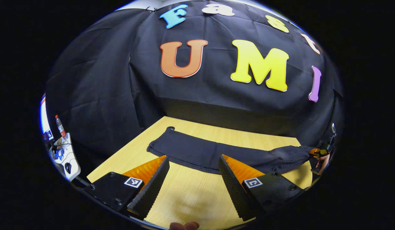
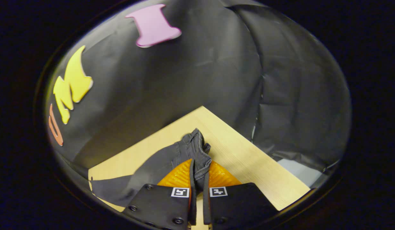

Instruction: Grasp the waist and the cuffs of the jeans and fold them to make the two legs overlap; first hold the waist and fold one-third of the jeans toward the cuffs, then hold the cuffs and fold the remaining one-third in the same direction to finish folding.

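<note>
No readable text anywhere. Square black-and-white code markers on left gripper (image 1: 192, 172) and right gripper (image 2: 199, 179), patterns only. Bottle (image 1: 60, 125) label too tiny.

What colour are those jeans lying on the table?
The jeans are black or a very dark navy, plain with no pattern, on a light wooden table. The left gripper view shows them best.

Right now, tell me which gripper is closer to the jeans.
Right. The right gripper is shut on the bunched end of the jeans, lifting the cloth. The left gripper is open above the table, just short of the jeans' near edge.
</note>
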